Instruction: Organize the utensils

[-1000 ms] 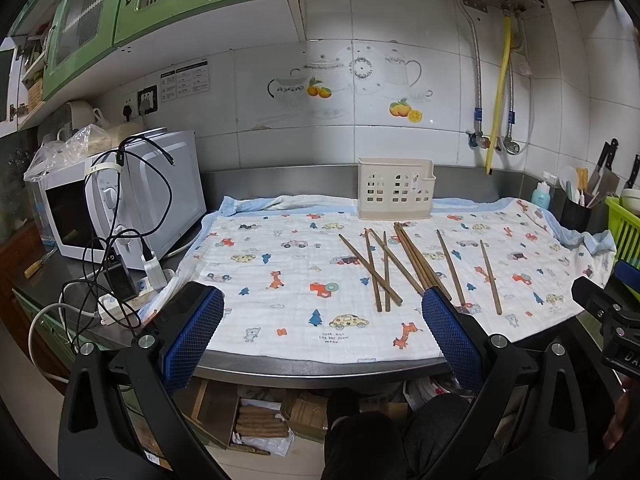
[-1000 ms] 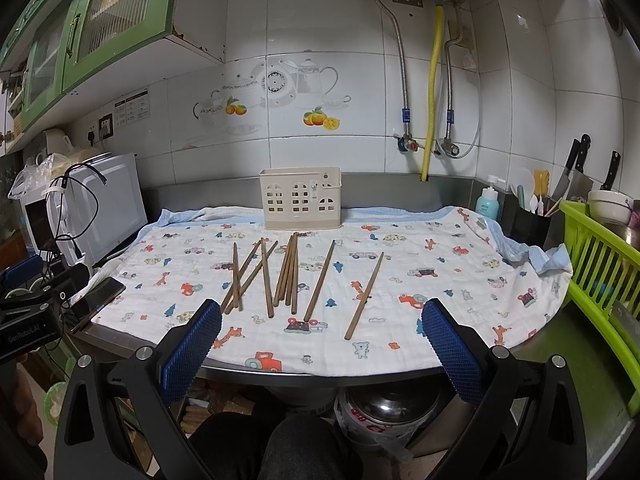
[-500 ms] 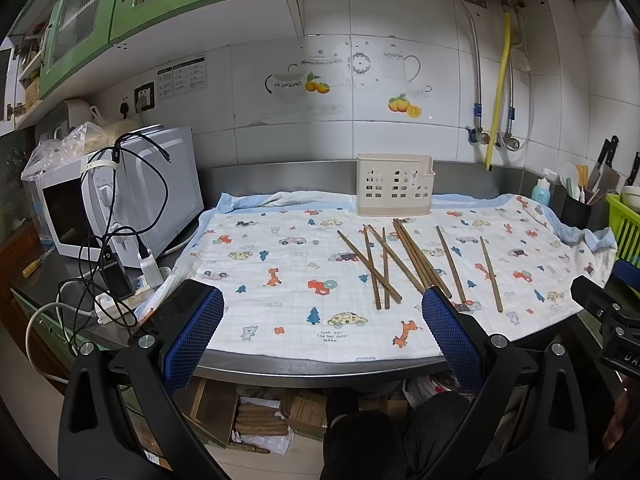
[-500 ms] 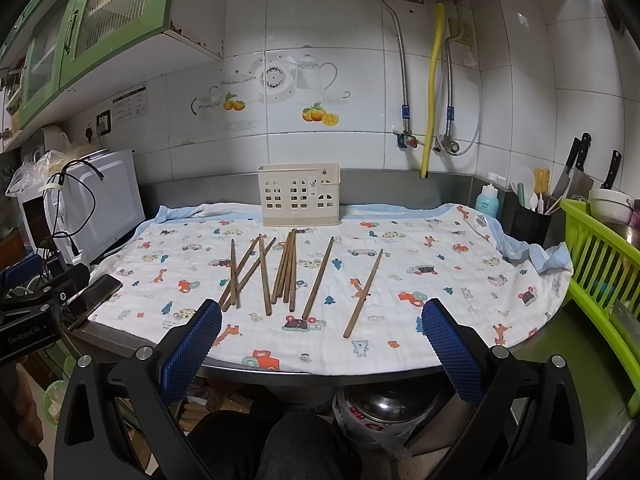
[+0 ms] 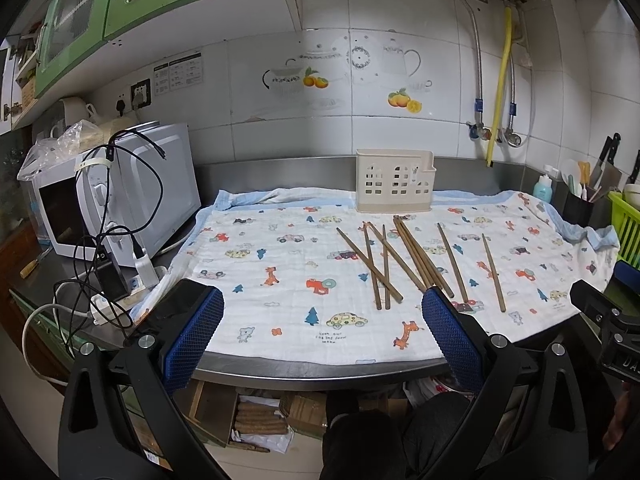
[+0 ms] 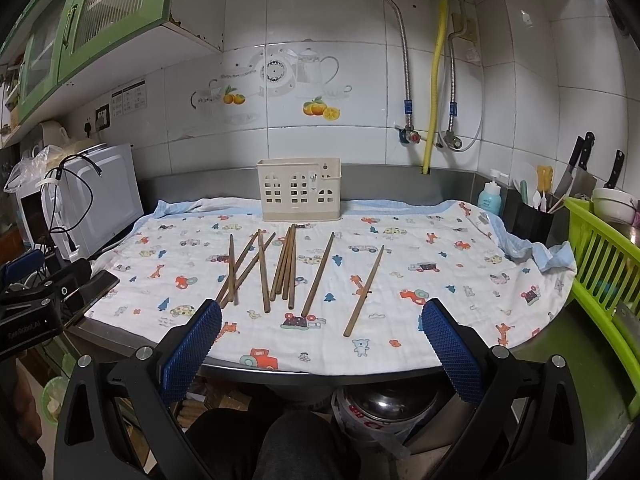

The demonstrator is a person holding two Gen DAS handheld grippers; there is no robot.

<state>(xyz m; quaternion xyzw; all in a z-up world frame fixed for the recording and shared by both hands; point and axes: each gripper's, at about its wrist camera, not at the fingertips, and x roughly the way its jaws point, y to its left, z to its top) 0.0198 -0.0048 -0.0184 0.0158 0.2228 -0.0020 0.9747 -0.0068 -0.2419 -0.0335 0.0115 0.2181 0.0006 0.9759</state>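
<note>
Both grippers, left (image 5: 322, 328) and right (image 6: 321, 332), were held fingers spread wide, nothing gripped, at the desk (image 6: 320, 376) front edge; chopsticks (image 6: 288, 268) were scattered mid-frame, bare cloth (image 6: 440, 280) around them.

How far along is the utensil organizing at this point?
Nothing looks done: the cream holder shows no chopsticks inside, and the chopsticks lie scattered on the patterned cloth. Both left tongs and right tongs are open, holding nothing. All chopsticks remain.

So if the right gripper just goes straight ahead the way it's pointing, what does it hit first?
Probably the chopsticks on the printed cloth; the right gripper is open and centred on them. Depth is uncertain.
</note>
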